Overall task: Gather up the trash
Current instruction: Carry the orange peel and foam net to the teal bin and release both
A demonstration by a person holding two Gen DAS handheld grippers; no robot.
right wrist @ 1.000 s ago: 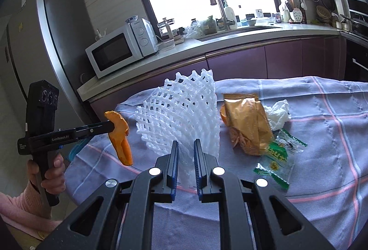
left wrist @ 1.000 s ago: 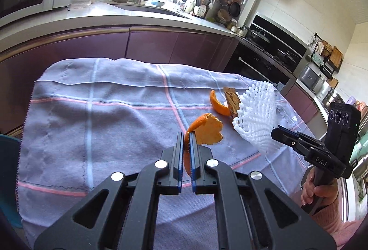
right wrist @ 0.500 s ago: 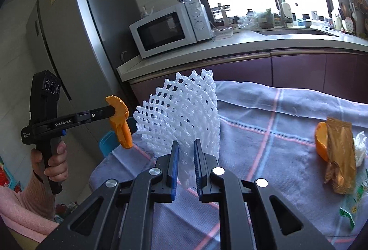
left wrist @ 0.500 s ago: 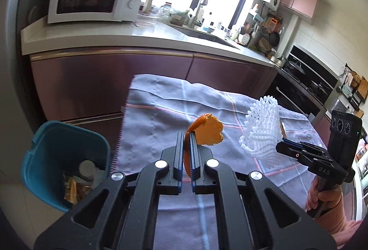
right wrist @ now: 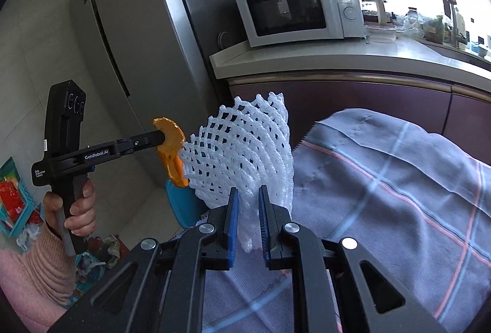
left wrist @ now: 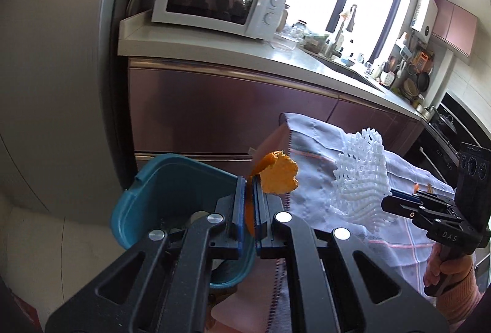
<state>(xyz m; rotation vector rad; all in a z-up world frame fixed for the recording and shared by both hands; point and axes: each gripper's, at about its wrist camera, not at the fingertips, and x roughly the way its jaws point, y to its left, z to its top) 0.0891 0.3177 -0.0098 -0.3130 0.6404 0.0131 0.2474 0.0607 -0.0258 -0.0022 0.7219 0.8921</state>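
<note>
My left gripper [left wrist: 249, 179] is shut on an orange peel [left wrist: 277, 176] and holds it in the air beside the rim of a teal trash bin [left wrist: 165, 189] that stands on the floor at the table's left end. The peel also shows in the right wrist view [right wrist: 172, 152]. My right gripper [right wrist: 248, 195] is shut on a white foam fruit net [right wrist: 242, 152], held above the table's left edge. The net also shows in the left wrist view [left wrist: 360, 176]. The bin [right wrist: 181, 204] is mostly hidden behind the net.
A blue-grey checked cloth [right wrist: 383, 179] covers the table. A purple counter [left wrist: 214, 115] with a white microwave [left wrist: 214, 5] runs behind. A tall grey fridge [right wrist: 129, 26] stands at the left. Clutter [right wrist: 18, 204] lies on the floor.
Both grippers have swung left off the table with their loads. The bin has come closer and now lies just under the left gripper. The trash left on the table has gone out of view.
</note>
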